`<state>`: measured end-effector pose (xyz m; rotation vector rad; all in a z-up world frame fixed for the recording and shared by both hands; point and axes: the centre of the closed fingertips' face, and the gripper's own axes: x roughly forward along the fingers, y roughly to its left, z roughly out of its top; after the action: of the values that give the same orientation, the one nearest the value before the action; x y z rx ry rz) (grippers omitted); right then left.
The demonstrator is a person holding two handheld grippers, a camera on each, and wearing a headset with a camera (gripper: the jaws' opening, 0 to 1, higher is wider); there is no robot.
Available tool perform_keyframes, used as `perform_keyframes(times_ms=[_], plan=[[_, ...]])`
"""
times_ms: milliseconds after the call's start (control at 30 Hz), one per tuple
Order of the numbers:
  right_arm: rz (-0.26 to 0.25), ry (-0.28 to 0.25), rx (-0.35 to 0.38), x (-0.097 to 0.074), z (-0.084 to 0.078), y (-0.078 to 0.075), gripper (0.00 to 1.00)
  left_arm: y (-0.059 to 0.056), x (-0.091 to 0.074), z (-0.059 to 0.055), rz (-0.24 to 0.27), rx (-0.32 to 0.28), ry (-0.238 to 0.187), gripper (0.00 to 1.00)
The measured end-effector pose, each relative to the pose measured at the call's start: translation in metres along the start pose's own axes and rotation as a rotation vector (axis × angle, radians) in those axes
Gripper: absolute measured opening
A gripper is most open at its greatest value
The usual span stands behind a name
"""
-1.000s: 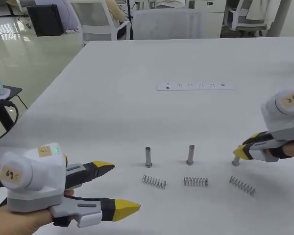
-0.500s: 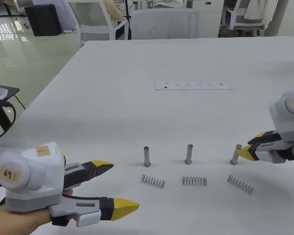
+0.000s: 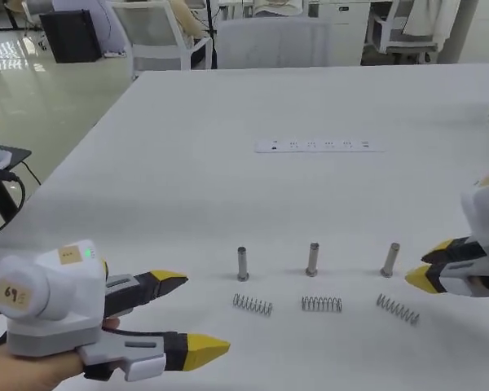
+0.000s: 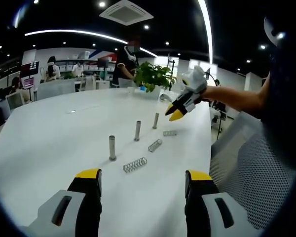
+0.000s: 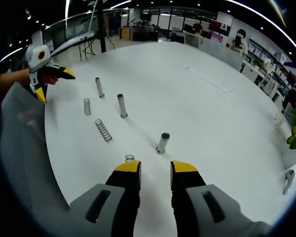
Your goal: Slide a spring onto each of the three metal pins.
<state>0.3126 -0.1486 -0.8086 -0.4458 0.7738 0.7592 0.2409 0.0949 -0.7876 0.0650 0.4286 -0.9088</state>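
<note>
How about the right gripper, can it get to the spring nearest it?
Probably yes. The right gripper hovers with jaws apart just beside the rightmost spring, and only bare table lies between them; the rightmost pin stands off to one side.

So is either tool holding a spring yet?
No, nothing is held. The left tool and the right tool are both open and empty; the springs lie on the table.

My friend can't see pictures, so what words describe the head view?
Three metal pins stand in a row on a white table, a spring lying before each. The left tongs and right tongs, yellow-tipped, are open at either side.
</note>
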Motion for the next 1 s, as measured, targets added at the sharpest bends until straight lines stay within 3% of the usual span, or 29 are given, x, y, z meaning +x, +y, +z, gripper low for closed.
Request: perform_keyframes(times_ms=[500,1000], plan=[[0.096,0.083,-0.059,0.01,-0.028,0.032,0.22,-0.003,0.0,0.0,-0.01,0.011,0.008,0.64],[0.115,0.128,-0.074,0.021,-0.042,0.031,0.18,-0.006,0.0,0.001,-0.018,0.014,0.008,0.63]])
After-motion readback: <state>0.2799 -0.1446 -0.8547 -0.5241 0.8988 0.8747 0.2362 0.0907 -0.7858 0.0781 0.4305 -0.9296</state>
